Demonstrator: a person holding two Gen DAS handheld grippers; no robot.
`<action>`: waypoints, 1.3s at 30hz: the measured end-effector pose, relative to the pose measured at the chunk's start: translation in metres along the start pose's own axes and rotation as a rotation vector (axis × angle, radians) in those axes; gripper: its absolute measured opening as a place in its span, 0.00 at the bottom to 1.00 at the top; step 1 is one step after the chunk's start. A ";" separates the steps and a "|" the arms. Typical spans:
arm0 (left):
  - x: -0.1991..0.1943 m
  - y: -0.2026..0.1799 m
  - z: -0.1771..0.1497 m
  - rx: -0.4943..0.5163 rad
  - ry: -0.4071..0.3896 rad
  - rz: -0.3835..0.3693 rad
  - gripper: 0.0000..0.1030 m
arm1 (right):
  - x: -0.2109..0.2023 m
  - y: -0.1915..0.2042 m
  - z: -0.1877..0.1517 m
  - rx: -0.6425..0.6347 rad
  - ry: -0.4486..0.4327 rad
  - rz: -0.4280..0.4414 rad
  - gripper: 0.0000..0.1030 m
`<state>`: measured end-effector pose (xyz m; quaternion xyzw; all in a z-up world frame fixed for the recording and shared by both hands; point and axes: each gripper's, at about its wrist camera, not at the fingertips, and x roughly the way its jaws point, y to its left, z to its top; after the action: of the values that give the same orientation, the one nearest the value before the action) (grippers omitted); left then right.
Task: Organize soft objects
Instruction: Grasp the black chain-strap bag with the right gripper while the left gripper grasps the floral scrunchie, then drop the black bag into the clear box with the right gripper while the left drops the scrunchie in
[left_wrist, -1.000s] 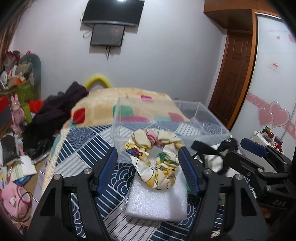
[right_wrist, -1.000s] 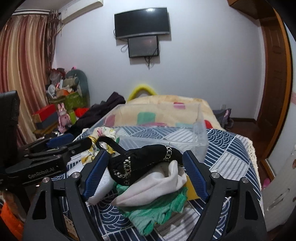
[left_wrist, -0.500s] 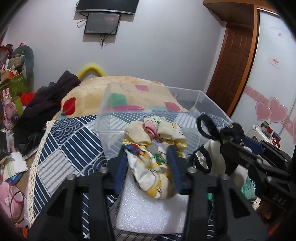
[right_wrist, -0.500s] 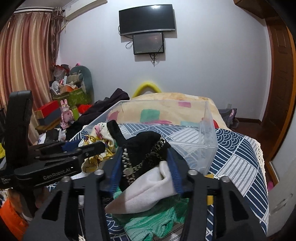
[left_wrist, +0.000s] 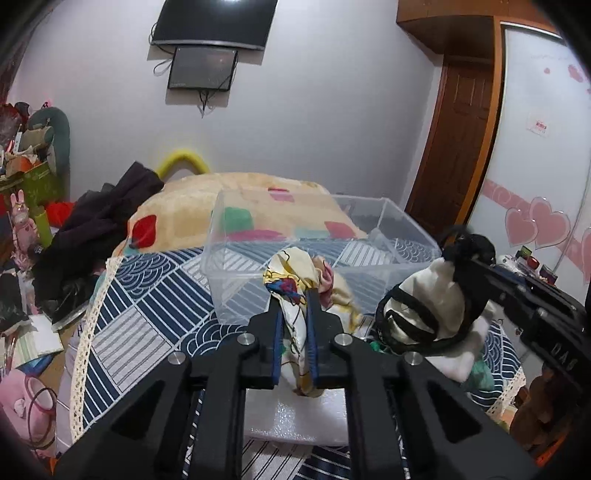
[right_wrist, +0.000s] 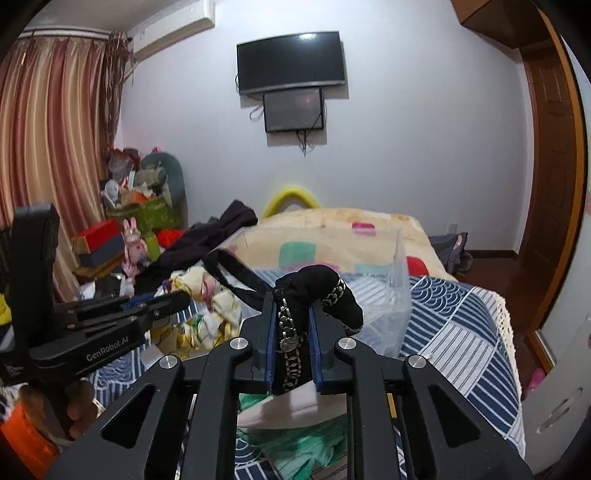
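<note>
My left gripper (left_wrist: 293, 306) is shut on a yellow patterned scrunchie (left_wrist: 291, 284) and holds it lifted just in front of the clear plastic bin (left_wrist: 413, 229). My right gripper (right_wrist: 291, 321) is shut on a black fabric piece with a metal chain (right_wrist: 314, 284), lifted above a white cloth (right_wrist: 295, 406) and a green knit cloth (right_wrist: 306, 450). In the left wrist view the black piece (left_wrist: 465, 251) and the white cloth (left_wrist: 436, 299) hang at the right gripper's tip. The scrunchie also shows in the right wrist view (right_wrist: 210, 306).
A white foam block (left_wrist: 291, 421) lies on the blue patterned bedspread (left_wrist: 147, 306) under the left gripper. A dark clothes pile (left_wrist: 99, 225) lies at the bed's left. Clutter stands on the floor at far left. A door (left_wrist: 458, 147) is at the right.
Both grippers have closed, the left on the scrunchie and the right on the black chained piece. Both have lifted their items off the bed toward the bin.
</note>
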<state>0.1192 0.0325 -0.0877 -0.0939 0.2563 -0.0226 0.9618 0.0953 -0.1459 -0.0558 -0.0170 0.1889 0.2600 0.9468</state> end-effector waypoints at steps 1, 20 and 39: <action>-0.003 -0.001 0.001 0.007 -0.009 -0.006 0.10 | -0.003 -0.001 0.002 0.005 -0.012 -0.002 0.13; -0.049 -0.012 0.038 0.082 -0.165 0.023 0.10 | -0.022 -0.008 0.041 -0.006 -0.143 -0.062 0.13; 0.026 0.011 0.067 0.053 -0.062 0.043 0.10 | 0.044 0.000 0.035 -0.074 -0.036 -0.015 0.13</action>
<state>0.1750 0.0519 -0.0452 -0.0634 0.2276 -0.0057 0.9717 0.1427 -0.1198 -0.0397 -0.0488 0.1620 0.2598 0.9507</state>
